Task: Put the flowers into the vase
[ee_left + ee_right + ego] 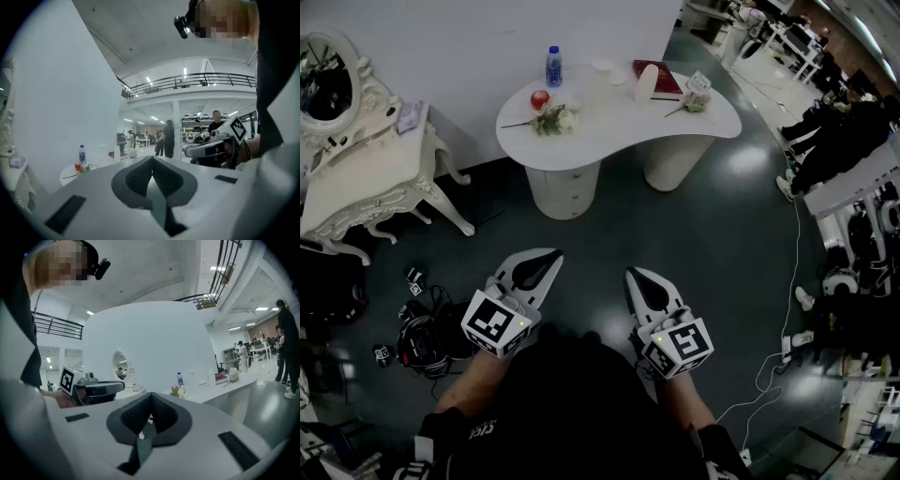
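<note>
A small bunch with a red and a white flower [549,117] lies at the left of a white curved table [619,127], far ahead of me. Another pale flower [694,101] lies near the table's right end. A pale translucent vase [602,79] stands at the back of the table. My left gripper [551,255] and right gripper [635,275] are held side by side over the dark floor, well short of the table, both shut with nothing in them. The left gripper view shows the flowers [80,167] small in the distance; the right gripper view shows them too [177,391].
A water bottle [553,66], a red book [657,77] and a white object [645,84] share the table. An ornate white dressing table with a mirror [366,178] stands at left. Black gear and cables [422,337] lie on the floor. People [834,141] stand at right.
</note>
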A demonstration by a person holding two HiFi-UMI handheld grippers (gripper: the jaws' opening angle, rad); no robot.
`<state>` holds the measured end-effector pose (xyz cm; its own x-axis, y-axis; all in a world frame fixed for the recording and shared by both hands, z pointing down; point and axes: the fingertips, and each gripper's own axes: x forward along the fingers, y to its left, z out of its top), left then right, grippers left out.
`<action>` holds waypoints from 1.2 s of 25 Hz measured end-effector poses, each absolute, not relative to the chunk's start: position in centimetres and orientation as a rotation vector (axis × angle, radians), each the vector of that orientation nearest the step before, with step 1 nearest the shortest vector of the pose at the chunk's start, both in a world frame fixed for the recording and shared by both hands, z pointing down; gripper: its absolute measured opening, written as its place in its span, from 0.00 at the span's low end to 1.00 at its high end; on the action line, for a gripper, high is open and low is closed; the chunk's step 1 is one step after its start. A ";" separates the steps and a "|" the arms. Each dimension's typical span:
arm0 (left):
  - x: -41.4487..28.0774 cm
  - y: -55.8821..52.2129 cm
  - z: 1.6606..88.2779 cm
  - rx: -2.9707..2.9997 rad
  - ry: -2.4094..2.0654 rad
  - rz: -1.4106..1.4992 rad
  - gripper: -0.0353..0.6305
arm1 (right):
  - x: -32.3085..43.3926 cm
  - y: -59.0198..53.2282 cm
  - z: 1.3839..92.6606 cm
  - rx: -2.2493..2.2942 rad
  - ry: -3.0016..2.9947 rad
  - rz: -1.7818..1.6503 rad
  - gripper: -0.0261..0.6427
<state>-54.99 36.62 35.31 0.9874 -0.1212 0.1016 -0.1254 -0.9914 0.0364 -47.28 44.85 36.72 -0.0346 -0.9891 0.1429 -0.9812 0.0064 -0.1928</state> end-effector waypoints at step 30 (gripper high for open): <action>-51.4 41.2 37.2 3.087 -0.253 0.211 0.07 | -43.2 50.1 39.8 -2.107 2.254 -0.438 0.08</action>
<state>-51.45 41.23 37.18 0.9775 -0.1595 0.1381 -0.1646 -0.9860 0.0259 -43.19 50.12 39.79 -0.0857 -0.9815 0.1714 -0.9742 0.0465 -0.2207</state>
